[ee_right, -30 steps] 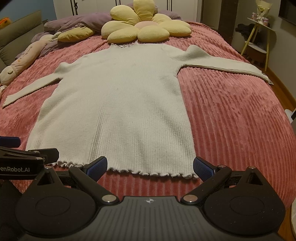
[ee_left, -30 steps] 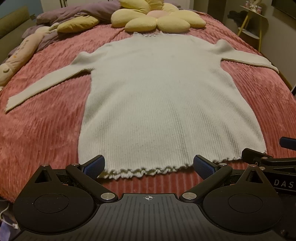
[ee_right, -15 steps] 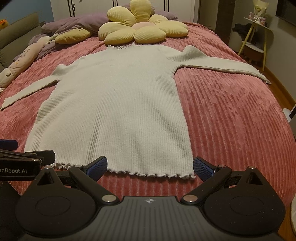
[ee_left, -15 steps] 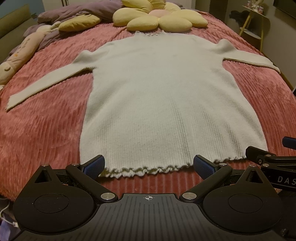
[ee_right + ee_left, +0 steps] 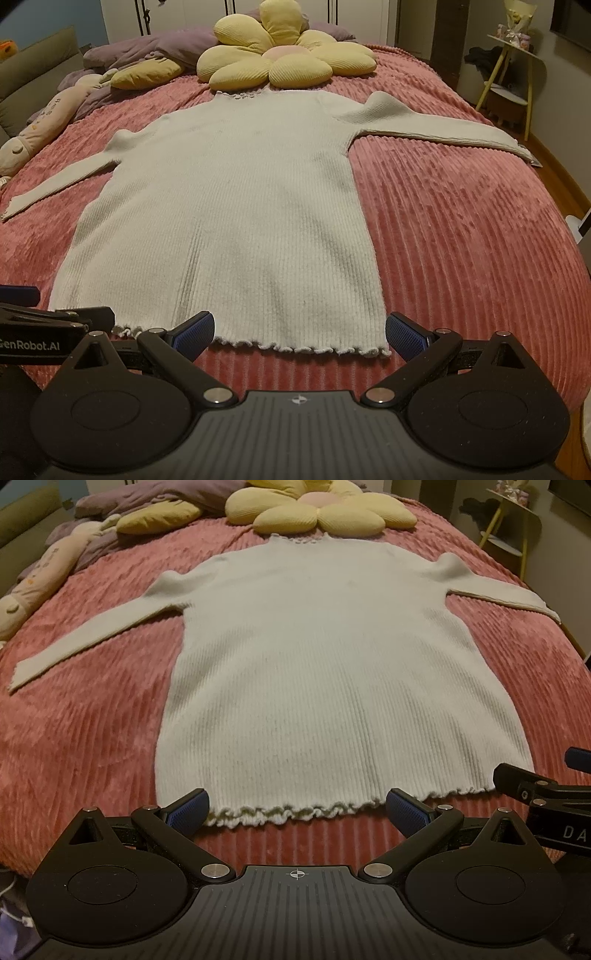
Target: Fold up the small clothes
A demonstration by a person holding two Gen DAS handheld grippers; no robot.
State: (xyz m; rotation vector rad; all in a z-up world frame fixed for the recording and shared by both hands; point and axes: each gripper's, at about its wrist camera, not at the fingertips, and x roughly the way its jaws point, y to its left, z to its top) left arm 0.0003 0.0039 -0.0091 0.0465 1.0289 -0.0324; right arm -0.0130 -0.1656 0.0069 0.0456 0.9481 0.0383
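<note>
Both your wrist cameras look from the foot of the bed (image 5: pixel 92 720) toward the flower pillow (image 5: pixel 280 62), low and close to the sweater (image 5: pixel 332 672) hem. They share the whole sweater; each view catches the other gripper at its edge.

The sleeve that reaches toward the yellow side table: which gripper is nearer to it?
Right. The right gripper hovers at the hem corner on that sleeve's side, fingers open. The left gripper hovers at the hem's opposite end, farther off.
</note>
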